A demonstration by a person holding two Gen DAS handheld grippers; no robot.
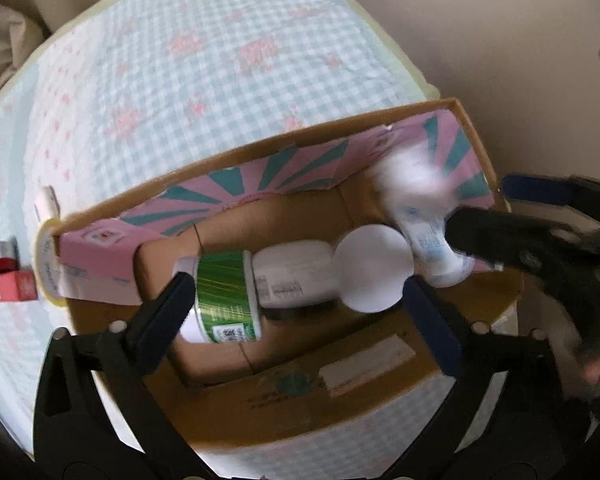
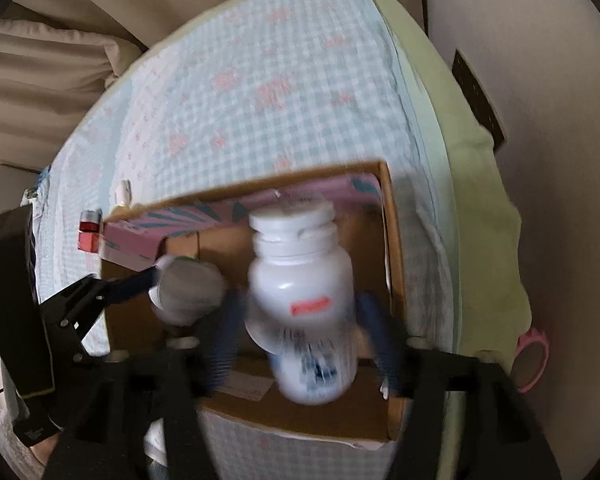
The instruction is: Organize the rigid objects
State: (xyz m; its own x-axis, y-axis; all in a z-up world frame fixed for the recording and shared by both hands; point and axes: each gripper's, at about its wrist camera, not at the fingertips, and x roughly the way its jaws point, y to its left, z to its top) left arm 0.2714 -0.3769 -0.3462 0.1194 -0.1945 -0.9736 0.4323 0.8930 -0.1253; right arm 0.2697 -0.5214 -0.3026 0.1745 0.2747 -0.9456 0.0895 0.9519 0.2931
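A cardboard box (image 1: 300, 396) with a pink-and-teal inner flap sits on the checked bedspread. Inside lie a green-labelled bottle (image 1: 224, 296), a white jar (image 1: 292, 276) and a round white lid (image 1: 374, 274). My left gripper (image 1: 296, 304) is open, fingers either side of these items above the box. My right gripper (image 2: 300, 328) has its fingers either side of a white pill bottle (image 2: 302, 300), blurred by motion, over the box's right end (image 2: 396, 280); whether the pads touch it is unclear. That bottle also shows in the left wrist view (image 1: 424, 220).
A red box and a small red bottle (image 1: 12, 276) lie on the bedspread left of the cardboard box, beside a tape roll (image 1: 46, 268). A pink tape roll (image 2: 534, 360) sits at the bed's right edge. A wall stands to the right.
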